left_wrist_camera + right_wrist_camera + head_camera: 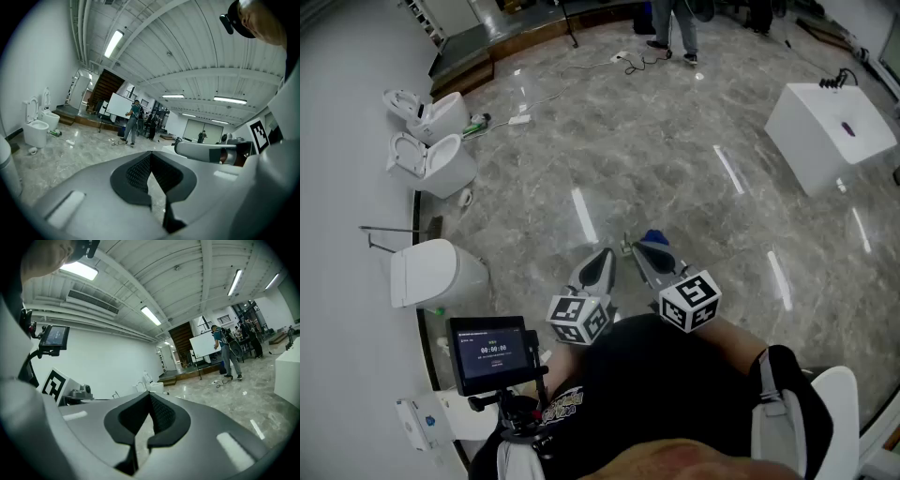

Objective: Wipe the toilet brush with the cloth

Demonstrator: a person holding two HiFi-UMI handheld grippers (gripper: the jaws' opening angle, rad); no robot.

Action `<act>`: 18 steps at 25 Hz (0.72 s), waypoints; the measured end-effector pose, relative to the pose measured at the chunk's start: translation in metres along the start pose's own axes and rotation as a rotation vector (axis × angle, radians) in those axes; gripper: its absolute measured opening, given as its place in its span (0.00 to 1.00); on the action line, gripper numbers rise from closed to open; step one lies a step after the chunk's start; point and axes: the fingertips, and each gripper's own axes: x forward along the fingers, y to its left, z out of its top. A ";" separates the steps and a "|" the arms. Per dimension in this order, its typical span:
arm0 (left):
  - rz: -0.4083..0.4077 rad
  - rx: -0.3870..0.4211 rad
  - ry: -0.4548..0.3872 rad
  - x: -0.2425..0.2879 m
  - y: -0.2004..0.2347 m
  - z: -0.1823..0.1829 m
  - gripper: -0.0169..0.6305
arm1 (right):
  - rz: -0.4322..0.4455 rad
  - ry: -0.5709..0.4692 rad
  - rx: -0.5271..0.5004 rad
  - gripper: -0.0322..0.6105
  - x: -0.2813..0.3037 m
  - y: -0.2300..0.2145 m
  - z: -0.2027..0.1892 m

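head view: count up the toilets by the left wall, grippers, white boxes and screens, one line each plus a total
toilets: 3
grippers, the left gripper and the right gripper: 2
white box: 1
screen: 1
total: 7

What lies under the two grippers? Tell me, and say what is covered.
Under the left gripper and right gripper, only grey marble floor shows around their outlines. The patch directly beneath them, and beneath the person's black shirt, is covered and cannot be seen.
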 end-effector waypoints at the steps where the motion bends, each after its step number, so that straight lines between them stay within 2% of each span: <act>1: 0.001 -0.001 0.000 0.000 -0.001 0.000 0.04 | 0.000 0.001 0.000 0.05 -0.001 -0.001 0.000; 18: 0.001 -0.011 -0.004 -0.001 -0.001 -0.002 0.04 | 0.007 -0.011 0.009 0.05 -0.004 0.000 0.001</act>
